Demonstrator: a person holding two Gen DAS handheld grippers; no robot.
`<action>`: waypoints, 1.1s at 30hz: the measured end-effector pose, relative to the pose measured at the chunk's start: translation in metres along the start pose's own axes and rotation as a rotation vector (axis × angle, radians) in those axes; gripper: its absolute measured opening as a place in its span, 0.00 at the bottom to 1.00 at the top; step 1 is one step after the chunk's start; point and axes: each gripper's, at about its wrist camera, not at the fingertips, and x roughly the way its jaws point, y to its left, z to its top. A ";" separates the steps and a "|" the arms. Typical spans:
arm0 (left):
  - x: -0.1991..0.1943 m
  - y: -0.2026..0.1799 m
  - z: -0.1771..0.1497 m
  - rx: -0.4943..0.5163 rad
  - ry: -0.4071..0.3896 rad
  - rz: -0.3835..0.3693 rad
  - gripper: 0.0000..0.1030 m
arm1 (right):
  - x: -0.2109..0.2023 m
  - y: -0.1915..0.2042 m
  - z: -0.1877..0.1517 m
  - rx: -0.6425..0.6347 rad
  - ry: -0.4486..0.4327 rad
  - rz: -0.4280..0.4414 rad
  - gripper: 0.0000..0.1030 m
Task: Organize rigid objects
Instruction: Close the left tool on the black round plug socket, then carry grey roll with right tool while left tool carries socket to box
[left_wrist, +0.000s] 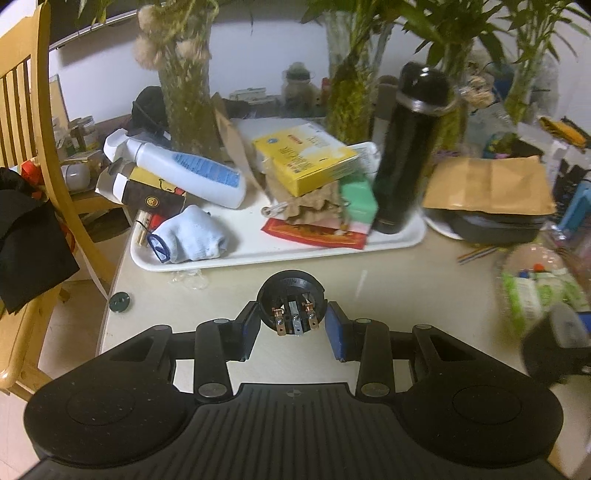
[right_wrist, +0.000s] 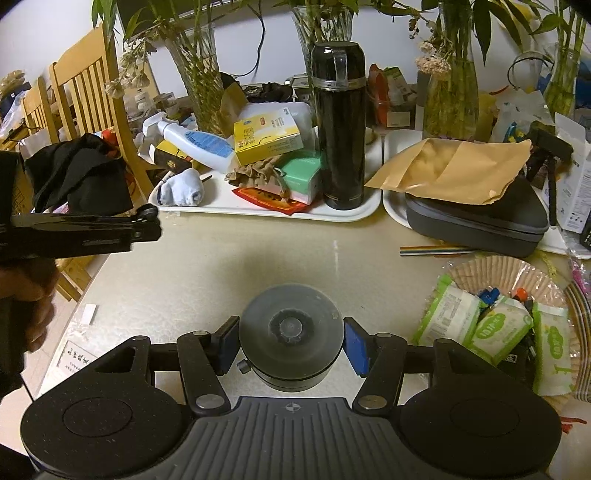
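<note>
My left gripper (left_wrist: 291, 322) is shut on a black round socket part (left_wrist: 290, 290). The part's open side faces the camera and shows copper contacts. It hangs above the beige table (left_wrist: 406, 295), short of the white tray (left_wrist: 258, 256). My right gripper (right_wrist: 291, 341) is shut on a grey round domed piece (right_wrist: 314, 308), low over the table's near side. In the right wrist view the left gripper's body (right_wrist: 92, 230) and the hand holding it (right_wrist: 29, 299) show at the left edge. A black flask (right_wrist: 340, 129) stands upright on the tray's right end.
The tray holds a white spray bottle (left_wrist: 192, 173), a yellow box (left_wrist: 306, 158), a green box (left_wrist: 358, 199) and a rolled sock (left_wrist: 195, 236). A black case (right_wrist: 476, 221) lies under a brown envelope. A basket with green packets (right_wrist: 498, 325) sits to the right and a wooden chair (left_wrist: 26, 110) to the left. A dark cap (left_wrist: 119, 302) lies at the table edge.
</note>
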 end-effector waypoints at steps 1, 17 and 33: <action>-0.006 -0.002 -0.001 -0.001 -0.004 -0.006 0.37 | -0.001 0.001 -0.001 -0.001 -0.002 -0.001 0.59; -0.078 -0.035 -0.033 0.064 -0.038 -0.067 0.37 | -0.021 0.013 -0.016 -0.017 -0.020 0.005 0.59; -0.113 -0.051 -0.085 0.089 -0.006 -0.082 0.37 | -0.048 0.039 -0.046 -0.050 -0.034 0.032 0.59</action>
